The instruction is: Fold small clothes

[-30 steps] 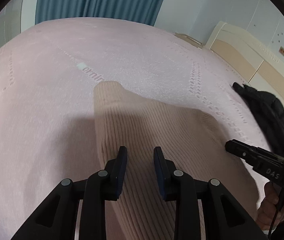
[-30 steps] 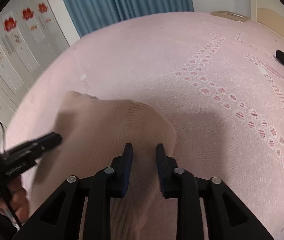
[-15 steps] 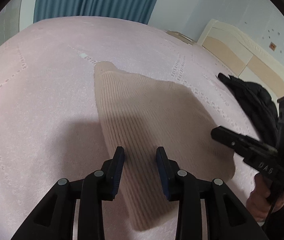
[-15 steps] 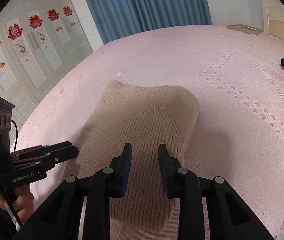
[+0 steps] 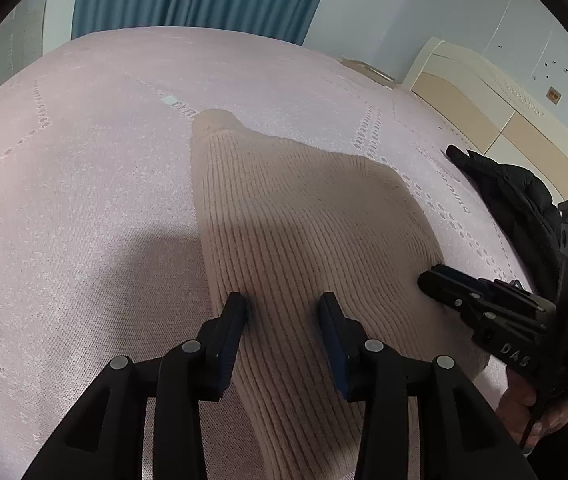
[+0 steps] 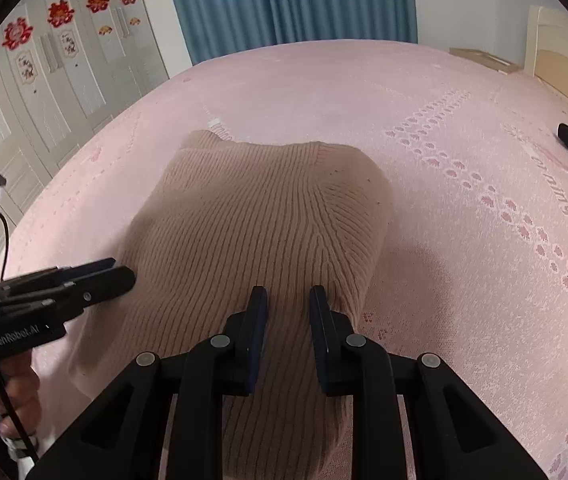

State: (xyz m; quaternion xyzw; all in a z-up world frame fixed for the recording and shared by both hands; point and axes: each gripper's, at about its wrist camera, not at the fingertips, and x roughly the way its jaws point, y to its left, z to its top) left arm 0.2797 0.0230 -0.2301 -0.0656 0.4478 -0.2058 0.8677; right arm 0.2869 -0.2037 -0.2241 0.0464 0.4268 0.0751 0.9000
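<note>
One beige ribbed knit garment on one pink bed. One black garment at bed edge. Two grippers: left gripper, right gripper. One blue curtain.

Black jacket at bed's right edge

Pink bedspread, two garments

On the bed, a beige ribbed sweater at centre; a black jacket at three o'clock.
</note>
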